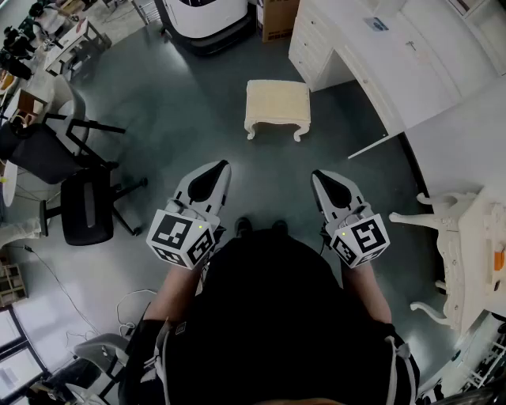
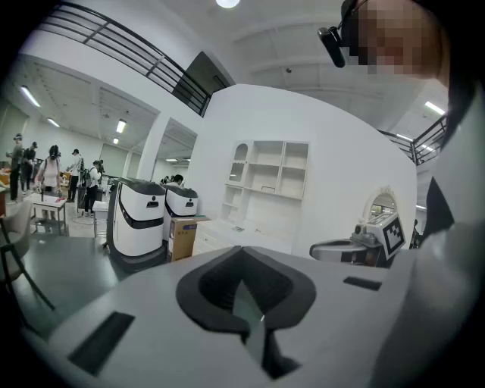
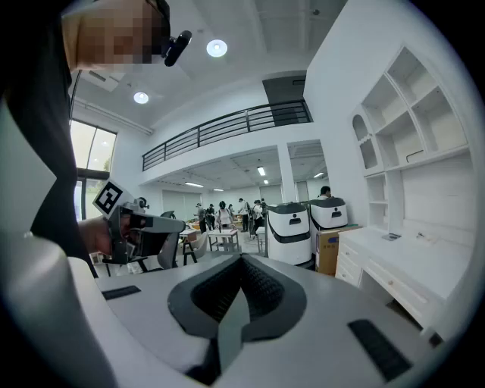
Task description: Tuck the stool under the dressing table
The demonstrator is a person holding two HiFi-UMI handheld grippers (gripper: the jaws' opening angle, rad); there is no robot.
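Head view, seen from above the person's shoulders. The left gripper [image 1: 220, 168] and the right gripper [image 1: 319, 176] are held side by side at about waist height, both aimed forward over the grey floor [image 1: 182, 111]. Each marker cube faces up toward the camera.

Jaws: in the left gripper view and in the right gripper view alike, the two jaws are clenched together, tip against tip, with nothing between them.

Task object: the cream stool [image 1: 277, 107] stands upright on its curved legs on the open floor. It lies ahead of both grippers and well apart from them, roughly on the midline between the two jaw tips. Neither gripper touches it.

Surroundings: the dressing table [image 1: 478, 233], cream with curved legs, stands at the person's right, well apart from the stool. A white built-in desk with drawers [image 1: 371, 63] runs along the far right, and the stool is near its open kneehole but outside it. Black office chairs [image 1: 87, 207] occupy the left side. A cardboard box [image 1: 278, 20] and two white-and-black machines [image 3: 292, 227] stand beyond the stool.
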